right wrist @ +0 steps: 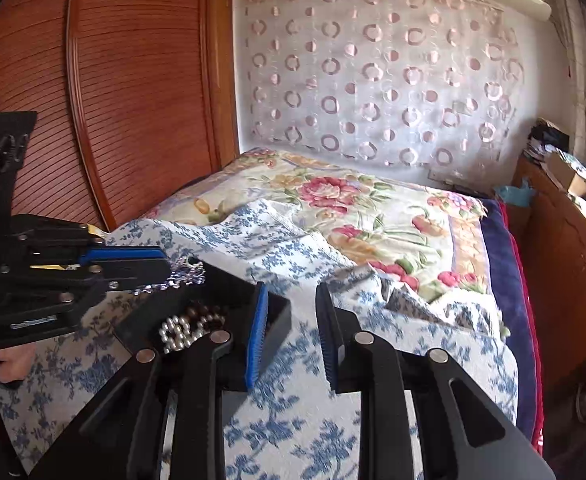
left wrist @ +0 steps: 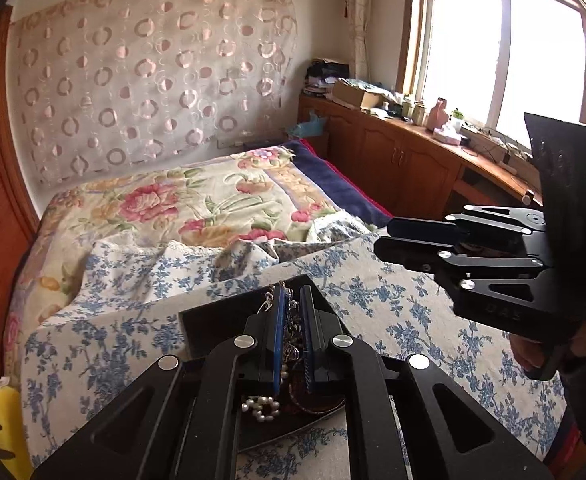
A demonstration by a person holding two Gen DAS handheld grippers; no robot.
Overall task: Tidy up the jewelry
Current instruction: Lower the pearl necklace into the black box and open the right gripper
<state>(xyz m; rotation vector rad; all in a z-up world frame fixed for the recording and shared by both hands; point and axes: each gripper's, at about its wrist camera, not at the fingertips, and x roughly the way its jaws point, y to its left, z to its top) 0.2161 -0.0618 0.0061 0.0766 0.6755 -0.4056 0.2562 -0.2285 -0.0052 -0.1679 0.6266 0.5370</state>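
A bedroom scene, seen from two cameras mounted on handheld tongs. A bed fills the middle of both views, covered by a blue-flowered cloth (left wrist: 393,312) in front and a quilt (left wrist: 197,204) with large pink flowers behind it.

On the blue-flowered cloth sits a small black tray (right wrist: 279,306) with low walls. Inside it lie a loop of white pearls (right wrist: 177,332) and a string of dark brown beads (right wrist: 207,314), touching each other.

The left tongs (left wrist: 291,332) hang just above the tray with their blue-padded fingers (left wrist: 279,336) drawn close together. They are clamped on a sparkly silver chain (right wrist: 183,274), which pokes out past the fingertips and dangles over the far left corner of the tray. In the left camera the chain shows as a glittering tangle between the pads, with the pearls (left wrist: 261,407) lying in the tray beneath.

The right tongs (right wrist: 293,332) are held a little to the right of the tray, above the cloth, with a clear gap between the two blue pads (right wrist: 257,336) and nothing in it. In the left camera the right tongs (left wrist: 385,236) appear side-on at the right edge, and the gap cannot be judged from there.

Behind the bed hangs a sheer curtain (right wrist: 377,76) patterned with pink rings. A slatted wooden wardrobe (right wrist: 133,92) stands on one side of the bed. On the other side, a wooden counter (left wrist: 425,140) cluttered with small items runs under a bright window (left wrist: 505,52).
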